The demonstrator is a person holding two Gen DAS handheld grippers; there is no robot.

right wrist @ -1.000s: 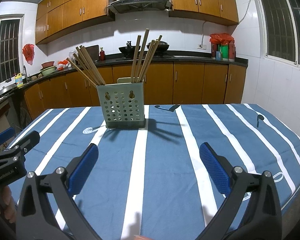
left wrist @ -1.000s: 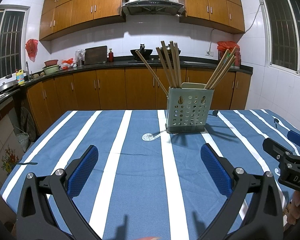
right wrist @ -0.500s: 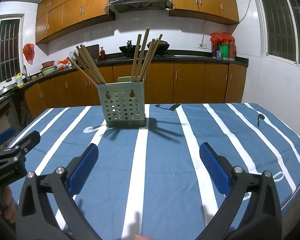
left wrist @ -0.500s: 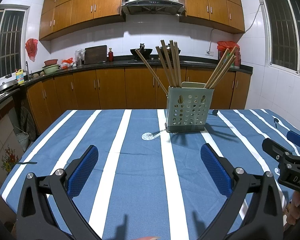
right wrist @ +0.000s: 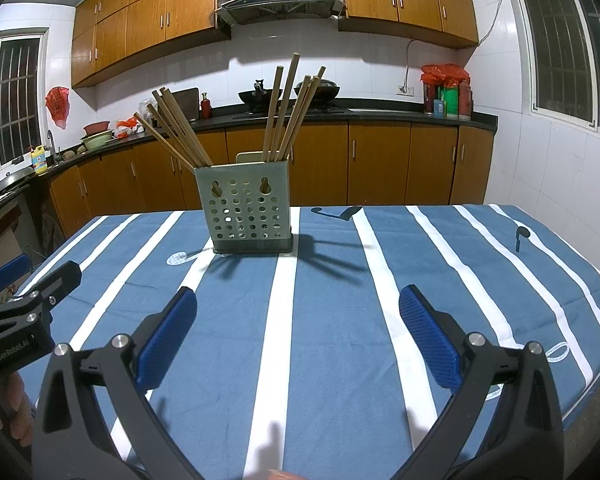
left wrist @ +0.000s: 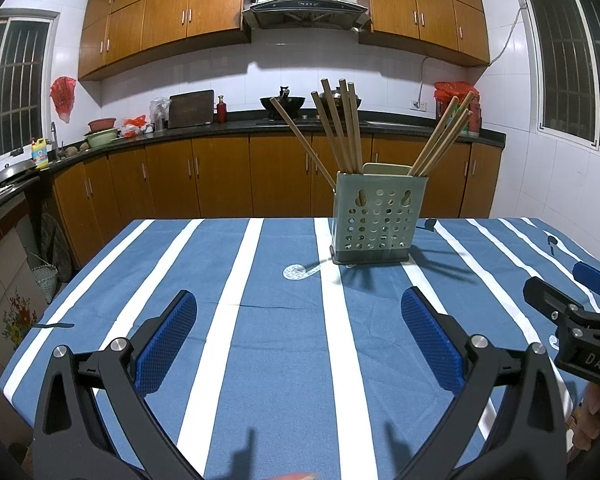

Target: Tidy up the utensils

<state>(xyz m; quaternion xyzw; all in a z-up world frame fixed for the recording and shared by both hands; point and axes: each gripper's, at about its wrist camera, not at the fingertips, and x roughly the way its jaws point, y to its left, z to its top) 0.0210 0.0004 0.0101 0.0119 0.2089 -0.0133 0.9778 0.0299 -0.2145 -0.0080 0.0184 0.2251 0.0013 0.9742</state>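
Chopsticks stand in the perforated holder; both hand-held grippers gape empty.

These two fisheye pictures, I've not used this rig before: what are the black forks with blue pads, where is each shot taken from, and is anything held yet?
Each picture comes from a camera mounted on a hand-held gripper, looking forward along its two fingers. The black forks tipped with blue pads are those fingers. One view shows the left gripper, the other the right gripper. Each view also catches the other gripper at its edge, with part of a hand behind it. Both stand wide open above the striped tablecloth and hold nothing. On the table stands a pale green perforated holder with wooden chopsticks leaning out in two bunches. No loose utensils show on the cloth. Behind are kitchen cabinets and a counter.
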